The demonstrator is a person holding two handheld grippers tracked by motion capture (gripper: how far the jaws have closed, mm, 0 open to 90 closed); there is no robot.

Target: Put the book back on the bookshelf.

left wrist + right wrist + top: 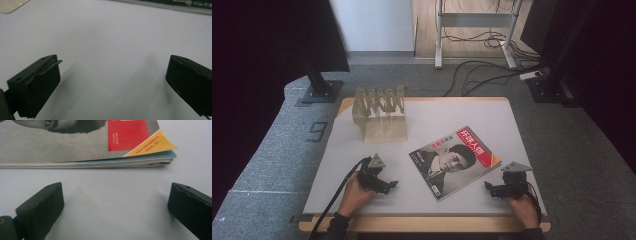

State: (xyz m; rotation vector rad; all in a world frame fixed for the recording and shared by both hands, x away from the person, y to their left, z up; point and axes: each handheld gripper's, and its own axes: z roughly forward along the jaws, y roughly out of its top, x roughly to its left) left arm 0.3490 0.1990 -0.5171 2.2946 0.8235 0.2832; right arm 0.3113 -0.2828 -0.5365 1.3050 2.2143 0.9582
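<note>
Magazine lies flat and untouched mid-tabletop, rack at its ten o'clock; left gripper and right gripper flank it, fingers wide, empty—nothing begun, seemingly.

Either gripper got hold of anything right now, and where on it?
Nothing held. The left gripper and right gripper are both open over bare table, beside the magazine.

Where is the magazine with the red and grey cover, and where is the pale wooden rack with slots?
magazine with the red and grey cover [455, 161], high view, middle of its cover.
pale wooden rack with slots [380, 107], high view, its slotted top.
</note>
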